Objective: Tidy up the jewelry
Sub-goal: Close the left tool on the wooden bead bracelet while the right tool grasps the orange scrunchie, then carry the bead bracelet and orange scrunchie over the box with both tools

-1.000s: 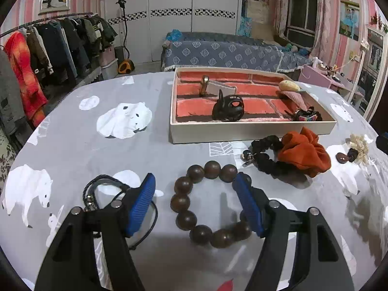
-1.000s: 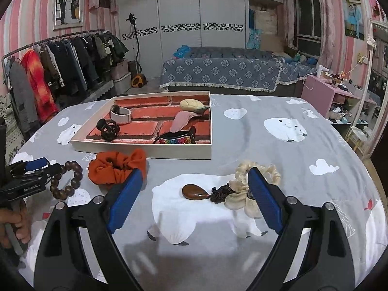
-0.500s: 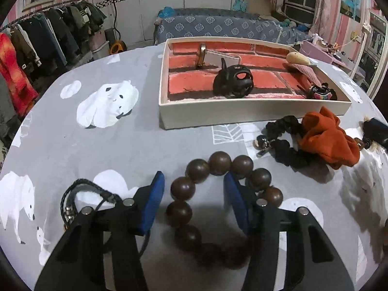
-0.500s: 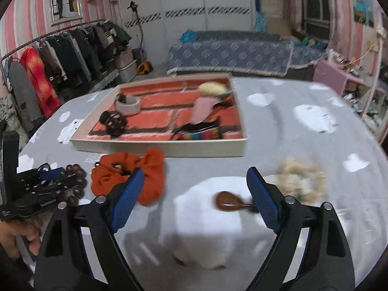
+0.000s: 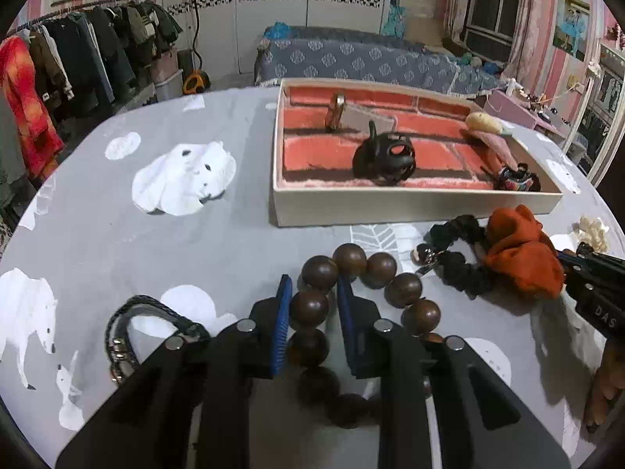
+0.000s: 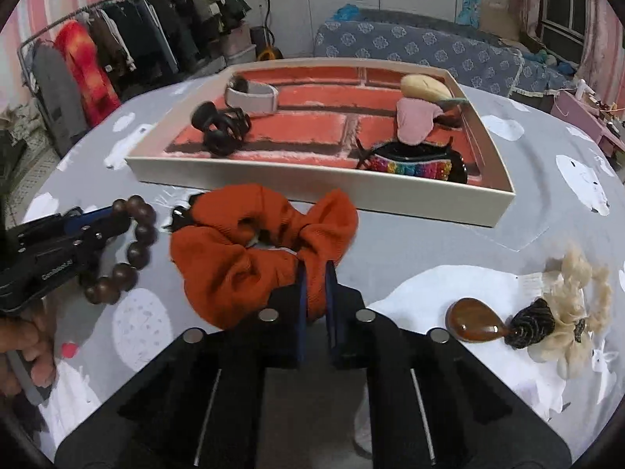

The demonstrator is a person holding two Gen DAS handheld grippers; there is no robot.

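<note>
L wrist view: white caps "DAS" on the black body of the right gripper (image 5: 564, 260), at 3 o'clock by the frame edge. The letters run slantwise and the word is cut off by the edge, so the rest can't be read.

R wrist view: one short line of small white print on the side of the left gripper (image 6: 97, 219), at 9 o'clock. Too small and blurred to make out, maybe ending in "AI".

No other legible text, nos. or signs.

Dim warm indoor light, soft shadows on tablecloth (image 5: 242, 250), heavy fisheye warp w/ black corners, slight blur.
</note>
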